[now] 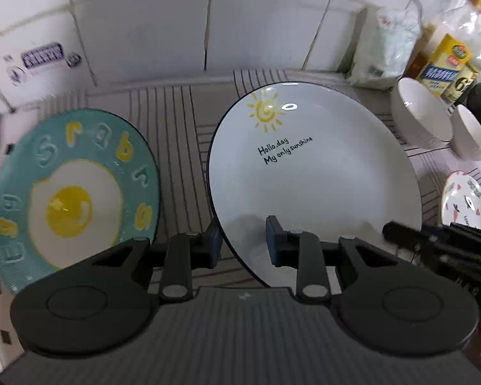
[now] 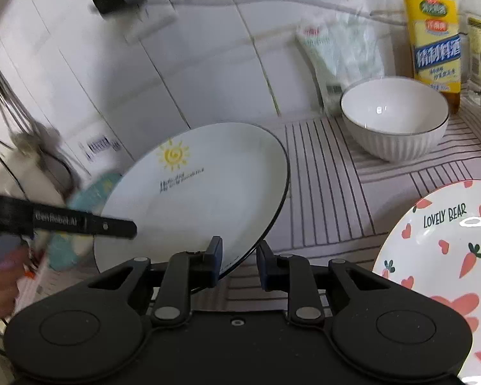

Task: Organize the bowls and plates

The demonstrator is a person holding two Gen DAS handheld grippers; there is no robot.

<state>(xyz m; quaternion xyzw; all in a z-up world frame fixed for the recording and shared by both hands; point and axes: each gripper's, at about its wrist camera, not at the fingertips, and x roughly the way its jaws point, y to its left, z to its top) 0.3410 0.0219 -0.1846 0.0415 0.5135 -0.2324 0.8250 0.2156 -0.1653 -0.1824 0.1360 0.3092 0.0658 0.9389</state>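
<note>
You have a white plate [image 1: 314, 173] with a black rim, yellow sun and black lettering; a teal plate [image 1: 73, 189] bearing a fried-egg motif and raised letters; a white plate [image 2: 445, 256] patterned with red hearts and carrots; white ribbed bowls [image 2: 394, 118]; a grey mat [image 2: 330, 186] with dark stripes.

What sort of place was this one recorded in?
Most likely a home kitchen counter: white wall tiles behind, condiment bottles at the back, and plates and a white bowl on a striped mat.
</note>
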